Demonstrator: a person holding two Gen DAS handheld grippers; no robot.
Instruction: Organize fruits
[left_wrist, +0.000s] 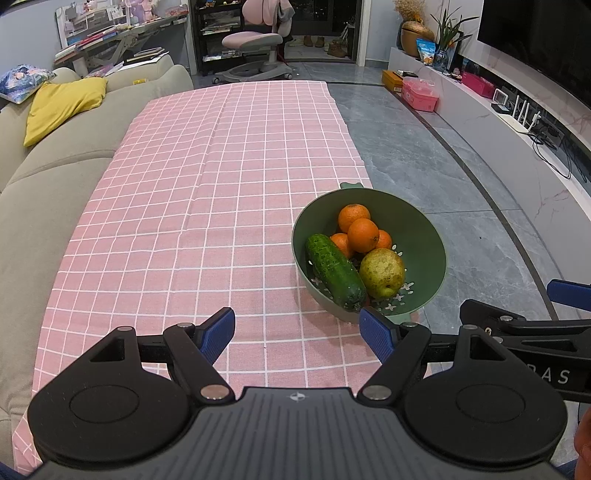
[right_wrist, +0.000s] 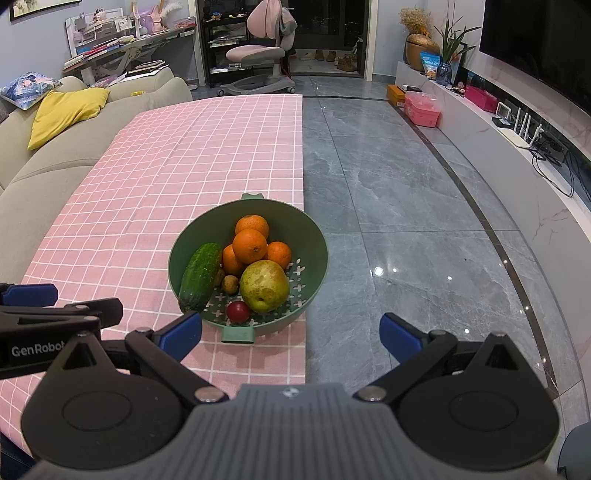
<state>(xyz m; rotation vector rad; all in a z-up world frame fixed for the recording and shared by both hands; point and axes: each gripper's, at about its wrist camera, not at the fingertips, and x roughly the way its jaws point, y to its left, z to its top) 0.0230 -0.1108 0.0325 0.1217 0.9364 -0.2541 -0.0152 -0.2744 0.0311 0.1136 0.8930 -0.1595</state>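
A green colander bowl (left_wrist: 428, 254) (right_wrist: 317, 258) stands near the right edge of the pink checked tablecloth (left_wrist: 207, 206) (right_wrist: 155, 177). It holds several oranges (left_wrist: 363, 234) (right_wrist: 250, 245), a cucumber (left_wrist: 336, 271) (right_wrist: 201, 276), a yellow-green pear (left_wrist: 382, 272) (right_wrist: 264, 285), a small red fruit (right_wrist: 238, 311) and a small brown fruit (right_wrist: 230, 284). My left gripper (left_wrist: 297, 332) is open and empty, just in front and left of the bowl. My right gripper (right_wrist: 291, 334) is open and empty, in front of the bowl, half over the floor.
A beige sofa (left_wrist: 55, 177) with a yellow cushion (left_wrist: 62, 103) runs along the table's left side. Grey tiled floor (right_wrist: 406, 206) lies to the right, with a low TV bench (right_wrist: 517, 147) and pink box (right_wrist: 423, 109) beyond. A pink desk chair (right_wrist: 258, 59) stands at the back.
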